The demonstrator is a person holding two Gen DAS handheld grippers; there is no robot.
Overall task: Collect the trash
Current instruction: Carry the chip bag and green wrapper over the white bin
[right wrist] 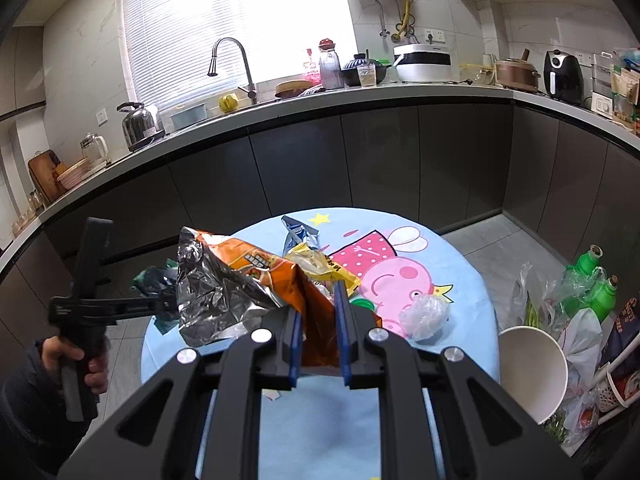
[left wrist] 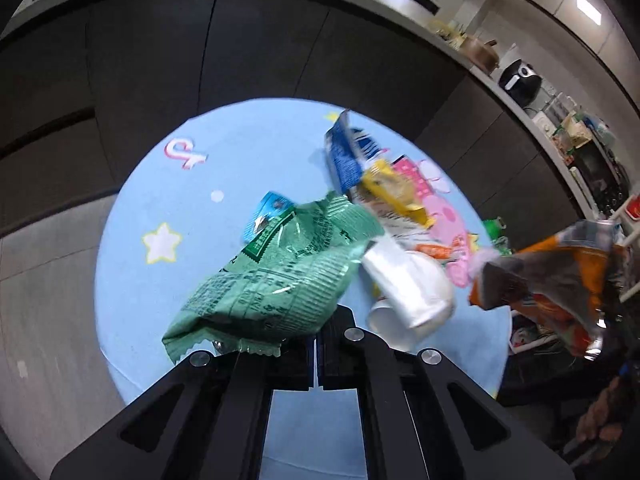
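Trash fills my left wrist view first. My left gripper has its jaws pressed together on the near edge of a crumpled green wrapper, which rises from the fingertips and hangs over the round blue table. Just right of the wrapper lie two white paper cups, one across the other, on the tabletop. Farther back sit a blue packet standing on edge, a yellow packet leaning against it, and a small light-blue packet half hidden behind the green wrapper. At the right edge an orange and silver foil bag hangs in the air, blurred.

From my right wrist view, my right gripper stands narrow, its blue pads clamped on the lower corner of that same orange bag, whose silver inside faces left. The blue packet and yellow packet lie beyond it on the table. A balled clear plastic wrap rests on the pink cartoon pig print, near the right side. Off the table's right edge stand a large white paper cup and green bottles among plastic bags. At the left, my left hand grips the other tool's handle, with the green wrapper showing behind the foil bag.
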